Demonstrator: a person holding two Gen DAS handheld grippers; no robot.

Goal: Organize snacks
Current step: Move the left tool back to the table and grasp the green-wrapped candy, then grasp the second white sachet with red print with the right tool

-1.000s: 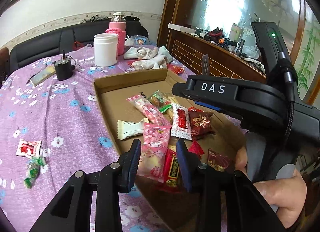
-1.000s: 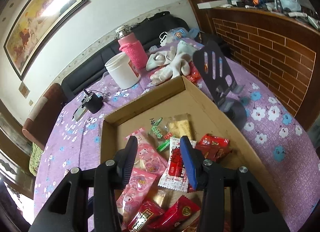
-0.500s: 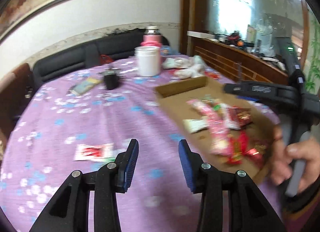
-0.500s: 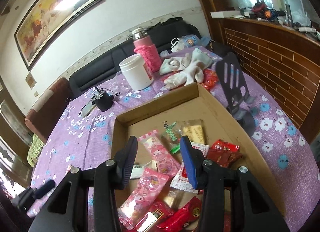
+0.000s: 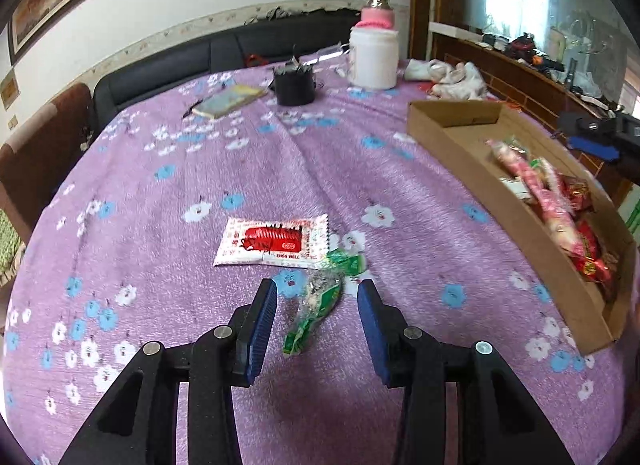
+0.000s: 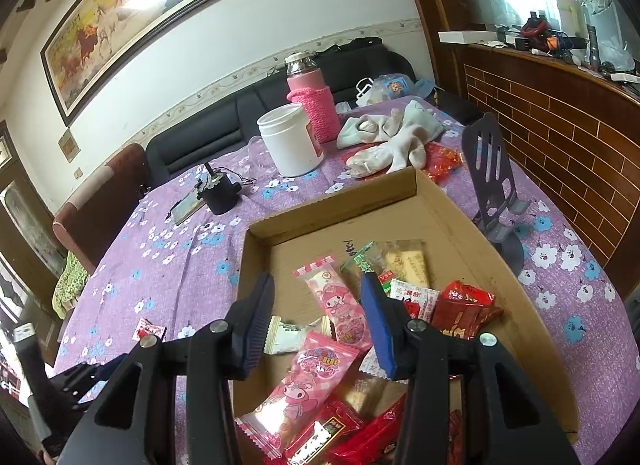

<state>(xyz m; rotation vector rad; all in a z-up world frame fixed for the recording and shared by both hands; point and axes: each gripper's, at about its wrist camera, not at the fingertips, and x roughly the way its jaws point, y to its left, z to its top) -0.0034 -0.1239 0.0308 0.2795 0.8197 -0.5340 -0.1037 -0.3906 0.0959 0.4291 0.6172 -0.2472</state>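
A shallow cardboard box (image 5: 472,153) (image 6: 448,225) on the purple flowered tablecloth holds several wrapped snacks, among them a pink packet (image 6: 344,305). My left gripper (image 5: 316,317) is open low over the cloth, its blue pads on either side of a green wrapped candy (image 5: 316,305). A red and white packet (image 5: 272,241) lies just beyond it; it also shows in the right wrist view (image 6: 151,331). My right gripper (image 6: 320,321) is open and empty above the snacks in the box.
A white tub (image 6: 290,139), a pink-sleeved flask (image 6: 310,103), white socks (image 6: 392,137), a black pot (image 5: 294,85), a phone (image 5: 226,101) and a grey phone stand (image 6: 494,181) are on the table. A black sofa and a brick-faced counter lie behind.
My left gripper has swung left out of the box and come down over the green candy on the cloth. My right gripper has stayed open over the box, drawing back slightly.
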